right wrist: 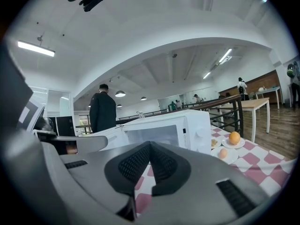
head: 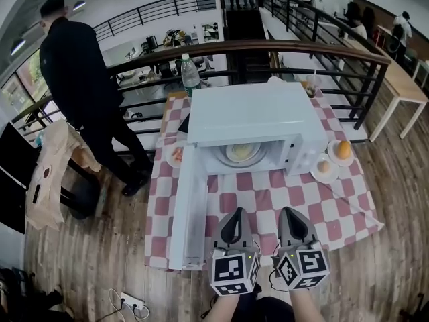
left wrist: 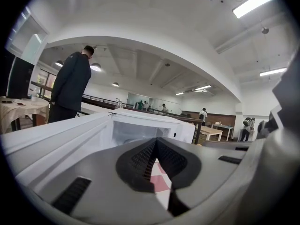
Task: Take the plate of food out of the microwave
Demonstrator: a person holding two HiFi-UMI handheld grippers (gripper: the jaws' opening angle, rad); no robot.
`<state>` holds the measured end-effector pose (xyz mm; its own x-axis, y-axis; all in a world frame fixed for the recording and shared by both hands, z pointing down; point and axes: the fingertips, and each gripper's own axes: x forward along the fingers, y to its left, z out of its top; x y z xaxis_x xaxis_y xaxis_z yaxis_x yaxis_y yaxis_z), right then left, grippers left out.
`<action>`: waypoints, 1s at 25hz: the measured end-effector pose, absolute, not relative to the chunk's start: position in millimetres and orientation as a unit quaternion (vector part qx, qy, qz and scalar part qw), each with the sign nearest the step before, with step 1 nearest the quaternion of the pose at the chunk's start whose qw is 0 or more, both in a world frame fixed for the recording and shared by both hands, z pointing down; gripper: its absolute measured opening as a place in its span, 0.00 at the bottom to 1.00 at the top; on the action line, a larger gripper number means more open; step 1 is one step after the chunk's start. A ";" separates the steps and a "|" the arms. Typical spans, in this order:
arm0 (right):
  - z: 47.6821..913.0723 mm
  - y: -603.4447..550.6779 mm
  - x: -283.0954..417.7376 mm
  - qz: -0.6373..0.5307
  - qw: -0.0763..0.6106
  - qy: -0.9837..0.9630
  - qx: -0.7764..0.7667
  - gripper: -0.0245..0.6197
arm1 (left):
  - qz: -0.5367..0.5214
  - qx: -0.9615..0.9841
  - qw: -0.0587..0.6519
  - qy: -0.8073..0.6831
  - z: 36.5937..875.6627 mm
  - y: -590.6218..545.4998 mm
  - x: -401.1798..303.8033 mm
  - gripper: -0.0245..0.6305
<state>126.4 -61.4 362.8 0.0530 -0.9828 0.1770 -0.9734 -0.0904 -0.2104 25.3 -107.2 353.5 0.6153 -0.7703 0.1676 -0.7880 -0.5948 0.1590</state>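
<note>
Head view: microwave [head: 258, 113] sits centre frame on the checked tablecloth [head: 301, 200]. Its door [head: 188, 206] is swung open toward lower left. The plate of food [head: 242, 152] is inside the cavity on the turntable, not yet touched. Left gripper [head: 234, 215] and right gripper [head: 289, 213] sit at bottom centre, well short of the opening, both with jaws together and empty.

Left gripper view: jaws pressed tip to tip [left wrist: 156, 142], nothing between them. Open cavity at mid frame, door panel running to the left edge. Plate not resolvable here.

Right gripper view: jaws also closed on nothing [right wrist: 150, 147]. Microwave at centre. A side plate with an orange [right wrist: 234, 138] is at right, clear of the route.

Handling guess: the plate looks like rigid ceramic or glass, so it is brittle, with a smooth, slippery rim, moderate weight and loose food on top. Possibly hot. Pinch the near rim edge-on, open the jaws first, and keep it level. A second grip on the opposite rim would stop sag and tilt.
</note>
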 end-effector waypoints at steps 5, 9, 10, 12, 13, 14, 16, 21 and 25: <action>363.2 -79.7 122.8 -0.137 0.014 0.679 -0.721 0.03 | 0.043 0.891 0.116 -0.436 360.4 -120.7 27.5 0.05; 367.7 -85.8 123.6 -0.140 0.007 0.682 -0.718 0.03 | 0.047 0.889 0.120 -0.439 366.1 -127.2 29.3 0.05; 369.5 -87.3 124.5 -0.142 0.005 0.682 -0.717 0.03 | 0.047 0.889 0.121 -0.440 366.7 -128.8 29.7 0.05; 372.4 -90.7 126.5 -0.147 0.003 0.683 -0.715 0.03 | 0.048 0.887 0.123 -0.443 367.8 -132.3 30.1 0.05; 373.5 -93.0 127.2 -0.149 0.002 0.684 -0.714 0.03 | 0.049 0.885 0.125 -0.445 368.9 -134.4 30.0 0.05; 374.7 -95.6 127.8 -0.151 0.001 0.686 -0.712 0.03 | 0.050 0.883 0.128 -0.449 370.6 -136.9 29.7 0.05; 377.6 -101.8 129.7 -0.155 -0.001 0.691 -0.706 0.03 | 0.052 0.878 0.132 -0.457 374.7 -142.3 29.5 0.05; 386.7 -124.2 138.3 -0.174 0.002 0.705 -0.688 0.03 | 0.055 0.861 0.151 -0.482 384.4 -159.9 31.6 0.05; 392.8 -144.2 147.0 -0.192 0.012 0.716 -0.671 0.03 | 0.055 0.849 0.170 -0.497 393.9 -175.0 39.4 0.05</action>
<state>147.0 -144.2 392.8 -0.0983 -0.9656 0.2409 -0.9563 0.0247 -0.2913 39.4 -175.0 393.9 0.4997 -0.8252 0.2633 -0.8629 -0.4481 0.2337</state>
